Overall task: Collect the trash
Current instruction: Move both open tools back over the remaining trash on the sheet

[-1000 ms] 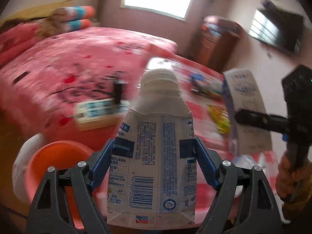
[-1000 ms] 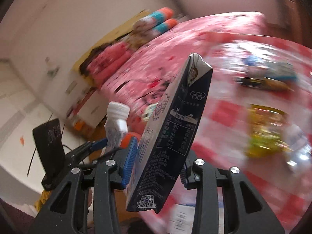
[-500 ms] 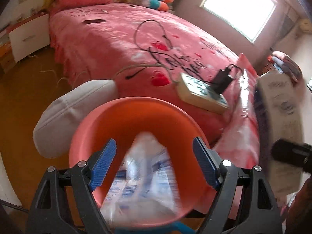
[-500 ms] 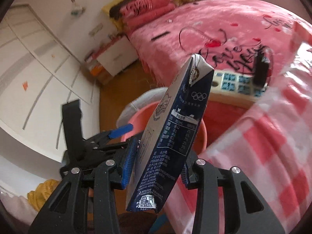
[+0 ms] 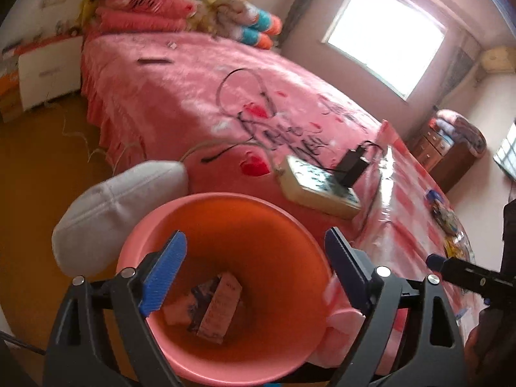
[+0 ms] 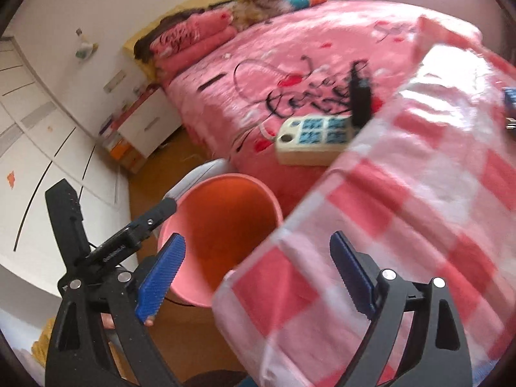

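A pink bin (image 5: pixel 290 232) stands on the floor beside the bed and the table corner. Cartons (image 5: pixel 216 309) lie at its bottom. My left gripper (image 5: pixel 254 274) is open and empty, right above the bin mouth. My right gripper (image 6: pixel 258 274) is open and empty, over the corner of the table's red-checked cloth (image 6: pixel 403 213), with the bin (image 6: pixel 258 190) just to its left. The left gripper also shows in the right wrist view (image 6: pixel 135 229) at the bin's rim. More wrappers (image 5: pixel 448 222) lie on the table at the far right.
A pink bed (image 5: pixel 206 96) fills the background, with a power strip (image 5: pixel 319 187) and a black charger (image 5: pixel 354 164) on its edge. A white cushion (image 5: pixel 109 213) leans by the bin. White drawers (image 5: pixel 45 71) stand at the left, a wooden dresser (image 5: pixel 448 148) at the right.
The left gripper opened and the bottle pouch dropped into the bin. The right gripper opened too and no longer holds the dark milk carton. Both views swung toward the bin.
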Motion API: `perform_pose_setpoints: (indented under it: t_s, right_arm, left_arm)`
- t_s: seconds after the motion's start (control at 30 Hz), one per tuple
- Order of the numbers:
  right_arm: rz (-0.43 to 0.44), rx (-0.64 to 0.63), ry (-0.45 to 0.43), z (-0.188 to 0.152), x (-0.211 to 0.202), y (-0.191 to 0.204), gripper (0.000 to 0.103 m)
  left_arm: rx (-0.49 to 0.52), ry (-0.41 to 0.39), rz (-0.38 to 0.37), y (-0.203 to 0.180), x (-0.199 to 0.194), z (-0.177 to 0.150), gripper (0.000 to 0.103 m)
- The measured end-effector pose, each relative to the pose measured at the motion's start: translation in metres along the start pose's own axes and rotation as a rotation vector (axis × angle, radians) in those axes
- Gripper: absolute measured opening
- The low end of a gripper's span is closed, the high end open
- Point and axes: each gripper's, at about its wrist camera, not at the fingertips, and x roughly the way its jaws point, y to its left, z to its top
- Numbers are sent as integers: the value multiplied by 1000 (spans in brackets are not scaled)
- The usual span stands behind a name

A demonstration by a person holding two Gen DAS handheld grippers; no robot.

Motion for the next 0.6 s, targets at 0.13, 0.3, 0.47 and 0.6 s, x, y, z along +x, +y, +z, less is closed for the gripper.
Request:
perform_pose_setpoints:
  t_s: [0.13,0.3,0.47,0.6]
  right_arm:
    - [-9,1,-91,-9,-32,-8,90]
    - [-49,-28,-221,-17,-77,-12,94]
    - [-85,-17,-298,-25,-108,-27,94]
    - [-110,22,-334,-31,-126,-49,95]
  left_arm:
    - [83,-19,-8,-32,-10,2,88]
    - [206,25,-22,-80,-12,1,88]
    - [255,58,-89,-116,-14,-5,88]
    - [326,75,-141,-151,-16,-13,88]
